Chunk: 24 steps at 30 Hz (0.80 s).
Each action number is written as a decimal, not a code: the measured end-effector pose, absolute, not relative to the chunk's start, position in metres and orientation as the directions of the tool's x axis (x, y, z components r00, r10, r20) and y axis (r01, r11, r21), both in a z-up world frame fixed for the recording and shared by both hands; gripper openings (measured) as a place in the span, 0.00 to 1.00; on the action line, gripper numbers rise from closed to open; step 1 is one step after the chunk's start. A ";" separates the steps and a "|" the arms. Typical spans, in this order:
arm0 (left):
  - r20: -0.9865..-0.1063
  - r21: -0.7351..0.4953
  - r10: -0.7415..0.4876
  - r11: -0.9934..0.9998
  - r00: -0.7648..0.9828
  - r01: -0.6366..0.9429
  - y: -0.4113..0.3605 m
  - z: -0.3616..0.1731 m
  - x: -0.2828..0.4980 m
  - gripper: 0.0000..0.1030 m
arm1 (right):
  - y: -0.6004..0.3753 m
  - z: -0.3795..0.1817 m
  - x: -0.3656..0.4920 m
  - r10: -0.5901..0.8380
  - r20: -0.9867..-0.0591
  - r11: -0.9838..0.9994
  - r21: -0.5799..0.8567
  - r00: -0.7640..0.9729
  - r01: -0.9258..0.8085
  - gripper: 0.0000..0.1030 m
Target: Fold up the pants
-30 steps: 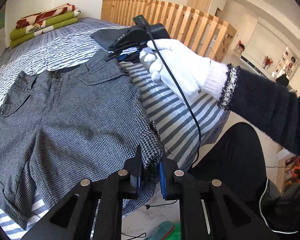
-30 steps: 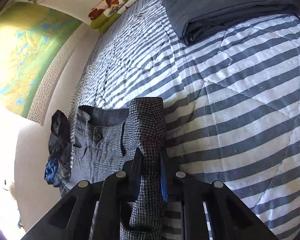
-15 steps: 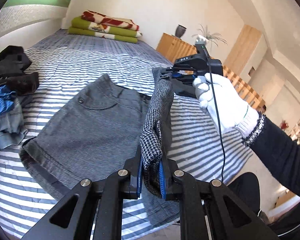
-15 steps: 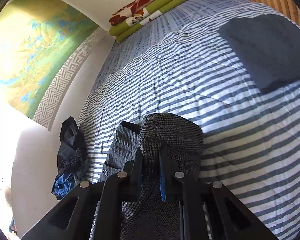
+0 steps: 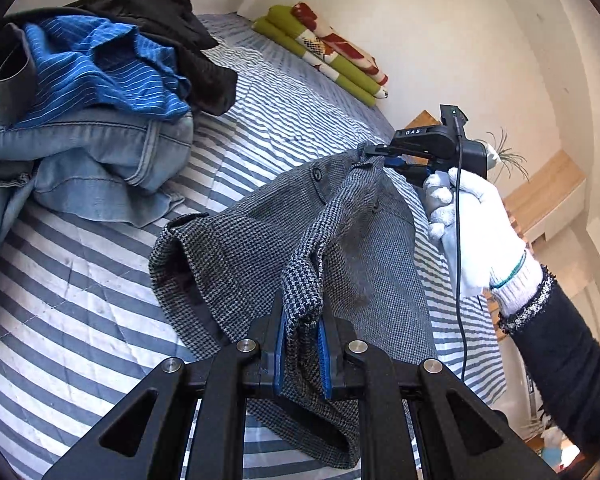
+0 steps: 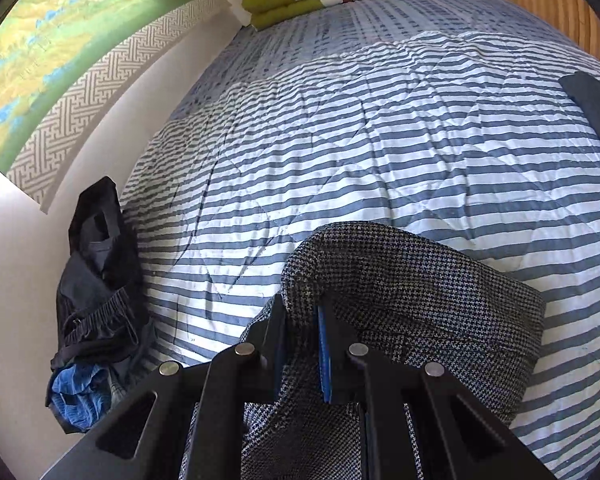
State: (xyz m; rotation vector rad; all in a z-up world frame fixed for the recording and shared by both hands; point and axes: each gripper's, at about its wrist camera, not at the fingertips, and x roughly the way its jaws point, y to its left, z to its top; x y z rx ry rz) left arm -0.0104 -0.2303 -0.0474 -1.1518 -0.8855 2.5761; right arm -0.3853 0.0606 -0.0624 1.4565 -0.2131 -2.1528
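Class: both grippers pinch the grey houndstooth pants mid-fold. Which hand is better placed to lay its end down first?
Probably the left gripper: its end of the grey houndstooth pants hangs close over the striped quilt, while the right gripper holds the waistband raised.

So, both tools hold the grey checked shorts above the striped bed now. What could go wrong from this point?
1. Each tool, left and right, pinches only a small bunch of the shorts; the fabric might slip out in mid-fold.
2. The clothes pile lies close on the left, so the carried half could land on the jeans and not flat.
3. The fabric is bunched and twisted at the tools, so the fold may come out creased or uneven.
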 end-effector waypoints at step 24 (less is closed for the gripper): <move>-0.761 -0.469 0.179 -0.817 -0.623 0.337 -0.313 -0.083 -0.040 0.37 | 0.040 -0.051 -0.382 -0.523 -0.817 -0.793 0.361 -0.242 0.491 0.36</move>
